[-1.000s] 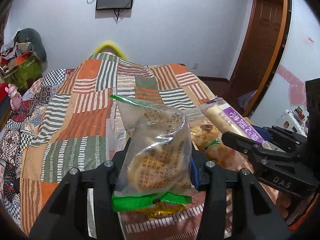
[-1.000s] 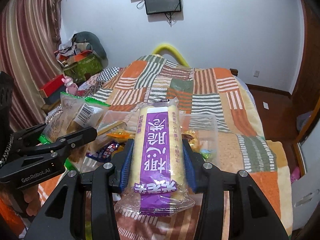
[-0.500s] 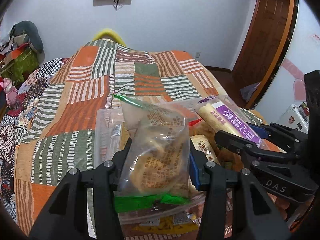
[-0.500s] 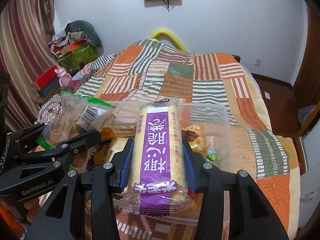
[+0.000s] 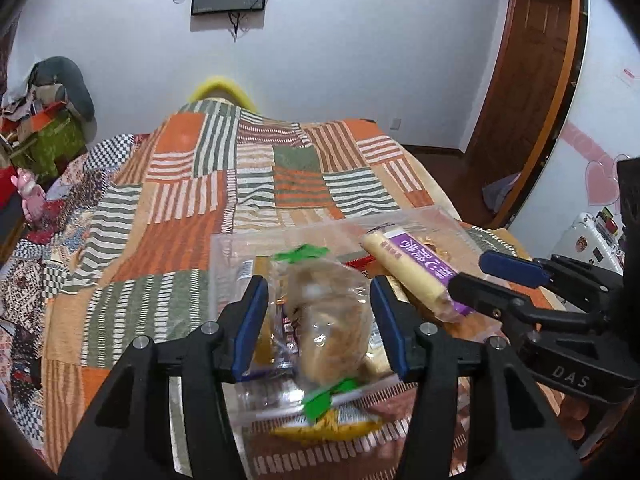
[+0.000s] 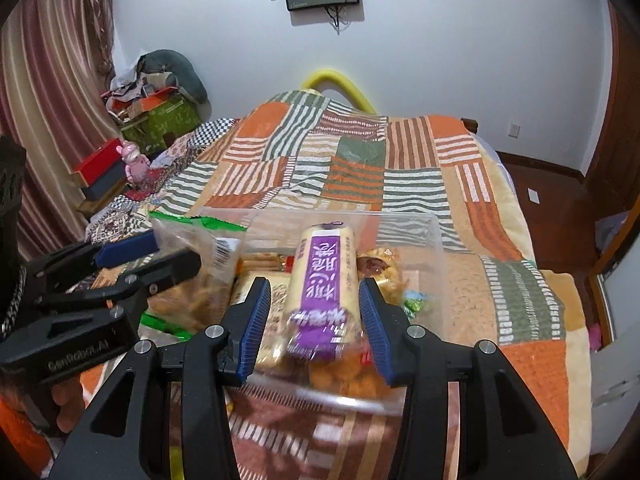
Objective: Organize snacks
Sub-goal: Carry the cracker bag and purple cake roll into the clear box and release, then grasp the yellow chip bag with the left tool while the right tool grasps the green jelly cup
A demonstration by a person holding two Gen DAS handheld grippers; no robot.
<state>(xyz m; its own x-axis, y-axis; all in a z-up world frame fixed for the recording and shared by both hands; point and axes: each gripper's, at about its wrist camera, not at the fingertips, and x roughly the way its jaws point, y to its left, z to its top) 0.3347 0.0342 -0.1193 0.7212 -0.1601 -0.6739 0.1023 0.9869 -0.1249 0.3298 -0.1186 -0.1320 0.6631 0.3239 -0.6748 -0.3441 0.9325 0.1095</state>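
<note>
Clear plastic storage bin [image 6: 434,240]: on the patchwork striped bedspread [image 6: 400,168], holding mixed snacks.

Left gripper [image 5: 318,320]: jaws have just been opening; blue pads stand apart from the clear green-sealed bag of golden pastries [image 5: 328,320], which lies between them over the bin.

Right gripper [image 6: 314,316]: jaws parted, gaps visible either side of the purple-labelled pale wafer pack [image 6: 324,280], tilted into the bin.

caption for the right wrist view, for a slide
Right gripper open around a purple-labelled snack pack over a clear bin of snacks.
</note>
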